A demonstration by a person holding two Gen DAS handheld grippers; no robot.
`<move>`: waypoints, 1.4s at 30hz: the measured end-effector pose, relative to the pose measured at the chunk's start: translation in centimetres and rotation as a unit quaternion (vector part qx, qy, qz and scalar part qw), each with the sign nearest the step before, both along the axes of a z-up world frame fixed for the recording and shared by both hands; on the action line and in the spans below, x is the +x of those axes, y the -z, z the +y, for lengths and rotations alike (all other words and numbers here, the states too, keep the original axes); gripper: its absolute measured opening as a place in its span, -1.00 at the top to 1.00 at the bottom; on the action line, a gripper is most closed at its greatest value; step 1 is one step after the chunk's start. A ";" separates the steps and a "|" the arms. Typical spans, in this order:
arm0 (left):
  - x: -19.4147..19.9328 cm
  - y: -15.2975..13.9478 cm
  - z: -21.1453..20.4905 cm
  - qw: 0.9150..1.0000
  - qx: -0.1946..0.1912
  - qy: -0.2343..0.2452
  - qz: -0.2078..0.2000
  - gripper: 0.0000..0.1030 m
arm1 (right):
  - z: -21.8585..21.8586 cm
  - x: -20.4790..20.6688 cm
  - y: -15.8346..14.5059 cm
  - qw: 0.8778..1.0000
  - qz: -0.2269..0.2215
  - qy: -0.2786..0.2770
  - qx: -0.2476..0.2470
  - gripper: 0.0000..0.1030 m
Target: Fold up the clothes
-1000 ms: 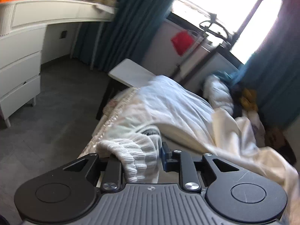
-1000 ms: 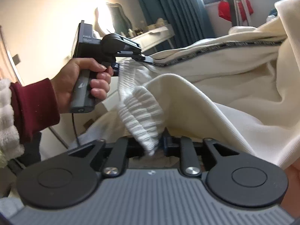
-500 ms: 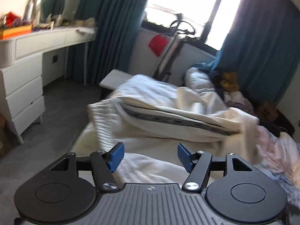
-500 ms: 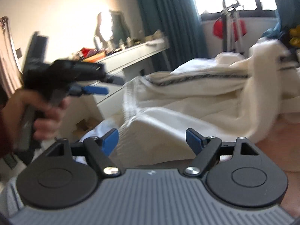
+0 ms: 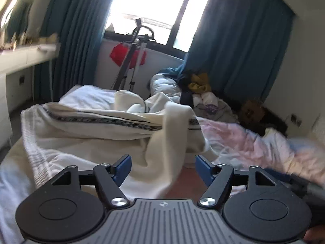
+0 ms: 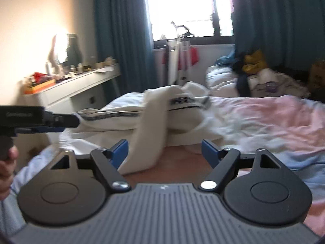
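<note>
A cream garment [image 5: 91, 130] with a dark striped band lies crumpled on the bed, one fold draping toward me. My left gripper [image 5: 162, 168] hangs short of it. Its jaws are opening, and its blue pads [image 5: 121, 166] touch no cloth. In the right wrist view the same garment [image 6: 154, 109] lies ahead, with a cream strip hanging down toward my right gripper [image 6: 164, 152]. That gripper stands open and presses on nothing. The left gripper [image 6: 61, 122] also shows there at the left edge, held by a hand [image 6: 8, 162], its tips near the garment's ribbed hem.
The pink and white bedsheet [image 5: 243, 140] stretches to the right. A heap of clothes [image 5: 199, 85] sits at the bed's far end. A white dressing table [image 6: 81, 85] stands on the left. Teal curtains [image 5: 233, 50], a bright window and a stand with a red cloth [image 5: 126, 55] are behind.
Both grippers were shut on the garment's ribbed hem a second ago. They opened, let it go and drew back and up. The garment now lies dropped on the bed.
</note>
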State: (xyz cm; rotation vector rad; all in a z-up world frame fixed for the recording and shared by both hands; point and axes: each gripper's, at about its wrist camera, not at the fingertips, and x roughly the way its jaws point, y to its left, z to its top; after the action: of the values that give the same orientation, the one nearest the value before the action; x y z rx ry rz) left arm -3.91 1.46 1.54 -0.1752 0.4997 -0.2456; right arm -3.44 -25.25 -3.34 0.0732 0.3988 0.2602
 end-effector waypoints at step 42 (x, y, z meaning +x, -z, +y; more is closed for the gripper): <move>15.1 1.6 -6.9 0.992 0.009 0.125 0.009 0.86 | -9.2 5.1 8.2 0.977 0.073 0.122 0.158 -0.56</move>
State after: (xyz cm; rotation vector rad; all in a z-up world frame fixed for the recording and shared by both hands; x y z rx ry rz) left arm 11.23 -5.45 -0.07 -0.0966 0.5427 -0.4840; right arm 1.61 -34.41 -11.54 0.4533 0.4868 0.0733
